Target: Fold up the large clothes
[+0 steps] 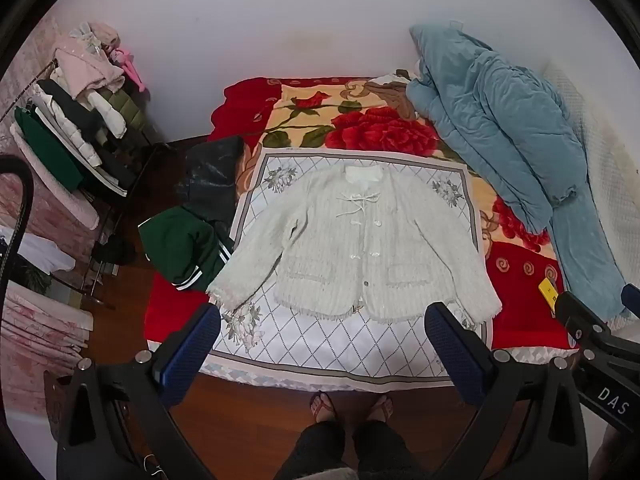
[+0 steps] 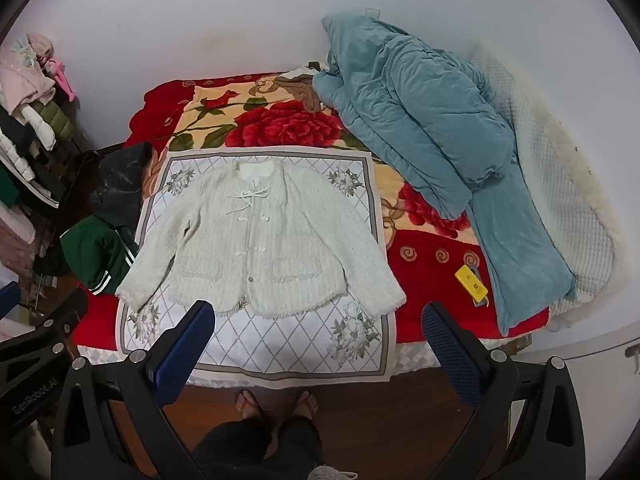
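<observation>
A pale cream knitted cardigan lies flat and face up, sleeves spread, on a white diamond-patterned cloth on the bed; it also shows in the right wrist view. My left gripper is open and empty, held above the near edge of the bed, clear of the cardigan's hem. My right gripper is open and empty, at the same height, beside the left one. Part of the right gripper shows at the right edge of the left wrist view.
A red floral blanket covers the bed. A blue quilt lies along the right side. A green garment and a dark jacket hang off the left edge. A yellow device lies on the blanket. A clothes rack stands left.
</observation>
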`<action>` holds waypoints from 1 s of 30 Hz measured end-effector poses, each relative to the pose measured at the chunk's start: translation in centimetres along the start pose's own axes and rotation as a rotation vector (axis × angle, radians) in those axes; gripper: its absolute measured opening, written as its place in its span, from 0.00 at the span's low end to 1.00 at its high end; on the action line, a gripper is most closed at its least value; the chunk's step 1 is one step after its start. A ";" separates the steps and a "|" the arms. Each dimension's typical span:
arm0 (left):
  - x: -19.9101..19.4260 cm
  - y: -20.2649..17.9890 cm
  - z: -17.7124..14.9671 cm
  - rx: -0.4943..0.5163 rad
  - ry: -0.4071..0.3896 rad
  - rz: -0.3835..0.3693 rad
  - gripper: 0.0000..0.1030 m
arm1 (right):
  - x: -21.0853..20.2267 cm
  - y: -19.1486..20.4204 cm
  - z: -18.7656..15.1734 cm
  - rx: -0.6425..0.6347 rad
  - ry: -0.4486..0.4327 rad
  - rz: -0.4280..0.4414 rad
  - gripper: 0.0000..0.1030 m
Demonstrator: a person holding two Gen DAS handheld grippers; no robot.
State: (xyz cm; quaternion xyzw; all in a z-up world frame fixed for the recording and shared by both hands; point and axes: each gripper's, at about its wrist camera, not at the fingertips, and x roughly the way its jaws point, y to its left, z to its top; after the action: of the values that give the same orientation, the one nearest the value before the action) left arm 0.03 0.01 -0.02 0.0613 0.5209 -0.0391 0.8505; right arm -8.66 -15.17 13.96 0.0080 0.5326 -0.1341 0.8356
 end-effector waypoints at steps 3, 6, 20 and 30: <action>0.0 0.0 0.0 0.000 -0.004 0.000 1.00 | 0.0 0.0 0.0 -0.001 0.002 -0.003 1.00; 0.0 0.0 0.0 0.000 -0.004 -0.002 1.00 | 0.0 -0.1 0.1 0.002 0.004 -0.002 1.00; 0.0 0.0 0.0 -0.003 -0.009 -0.006 1.00 | 0.0 0.0 0.0 0.000 -0.001 -0.001 1.00; -0.8 -0.6 1.2 -0.006 -0.013 -0.010 1.00 | 0.2 0.0 -0.2 -0.001 -0.006 -0.003 1.00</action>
State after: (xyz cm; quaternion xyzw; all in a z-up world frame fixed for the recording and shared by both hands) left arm 0.64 -0.78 1.16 0.0555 0.5157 -0.0422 0.8539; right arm -8.81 -15.19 13.71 0.0064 0.5303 -0.1353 0.8369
